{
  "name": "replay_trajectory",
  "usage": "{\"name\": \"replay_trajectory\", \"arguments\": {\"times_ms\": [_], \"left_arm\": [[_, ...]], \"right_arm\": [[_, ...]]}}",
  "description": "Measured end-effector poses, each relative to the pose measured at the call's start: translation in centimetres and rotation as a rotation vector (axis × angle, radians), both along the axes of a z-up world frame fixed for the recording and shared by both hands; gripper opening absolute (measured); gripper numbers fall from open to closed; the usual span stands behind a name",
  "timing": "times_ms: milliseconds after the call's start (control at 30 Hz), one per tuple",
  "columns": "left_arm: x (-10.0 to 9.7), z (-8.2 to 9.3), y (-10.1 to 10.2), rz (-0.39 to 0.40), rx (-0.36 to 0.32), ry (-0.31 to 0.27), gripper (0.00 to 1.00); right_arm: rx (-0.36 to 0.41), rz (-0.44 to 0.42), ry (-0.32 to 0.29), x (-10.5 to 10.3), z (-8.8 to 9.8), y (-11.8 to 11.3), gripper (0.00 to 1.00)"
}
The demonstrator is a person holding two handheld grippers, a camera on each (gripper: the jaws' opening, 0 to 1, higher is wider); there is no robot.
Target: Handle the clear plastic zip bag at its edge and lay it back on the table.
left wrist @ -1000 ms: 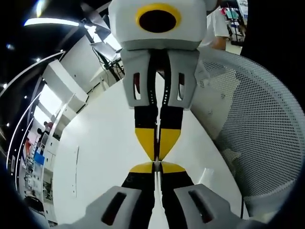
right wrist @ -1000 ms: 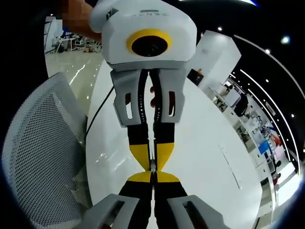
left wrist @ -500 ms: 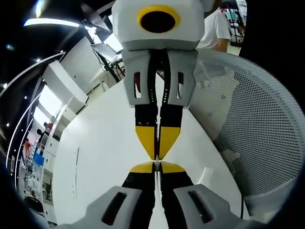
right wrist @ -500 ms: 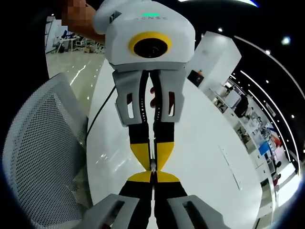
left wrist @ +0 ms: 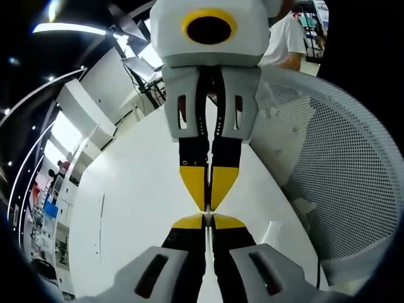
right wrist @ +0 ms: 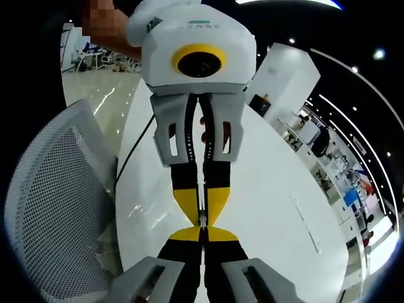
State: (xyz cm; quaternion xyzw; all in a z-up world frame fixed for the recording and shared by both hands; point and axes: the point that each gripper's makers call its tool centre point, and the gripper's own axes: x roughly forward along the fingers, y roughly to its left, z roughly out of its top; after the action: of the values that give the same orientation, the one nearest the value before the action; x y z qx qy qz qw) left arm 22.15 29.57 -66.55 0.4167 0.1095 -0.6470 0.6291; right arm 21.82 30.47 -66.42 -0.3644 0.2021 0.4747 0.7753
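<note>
1. Over the white table [left wrist: 136, 208], the left gripper [left wrist: 208, 219] and the right gripper [left wrist: 208, 203] meet nose to nose, yellow tips almost touching, both raised above the tabletop.
2. Each pair of jaws is pressed fully together. A thin pale sliver runs up the seam between them, best seen in the right gripper view. It is most likely the edge of the clear plastic zip bag [right wrist: 201, 192] seen edge-on. The rest of the film is too transparent to make out against the table.
3. By that reading the bag is pinched at its edge above the table and has not yet been laid down. Its lower part cannot be traced.
4. To do the lay-down well, lower both grippers together and level toward the table's open middle. That keeps the edge taut and stops it twisting.
5. Let the hanging part reach the tabletop first, then draw the held edge along the table so the film settles flat and does not fold under itself.
6. Keep clear of the table's edge by the mesh chair [left wrist: 344, 189], where a light bag could slide off.
7. Part the jaws only when the edge rests on the table. Thin film may cling to the pads, so lift away slowly.
</note>
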Motion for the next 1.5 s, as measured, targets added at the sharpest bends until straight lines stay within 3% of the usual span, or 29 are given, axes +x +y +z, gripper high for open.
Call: {"name": "replay_trajectory", "arguments": {"times_ms": [1500], "left_arm": [[0.22,0.59,0.94,0.017,-0.001,0.022,0.00]], "right_arm": [[0.039,0.011,-0.002,0.05,0.71,0.60,0.00]]}}
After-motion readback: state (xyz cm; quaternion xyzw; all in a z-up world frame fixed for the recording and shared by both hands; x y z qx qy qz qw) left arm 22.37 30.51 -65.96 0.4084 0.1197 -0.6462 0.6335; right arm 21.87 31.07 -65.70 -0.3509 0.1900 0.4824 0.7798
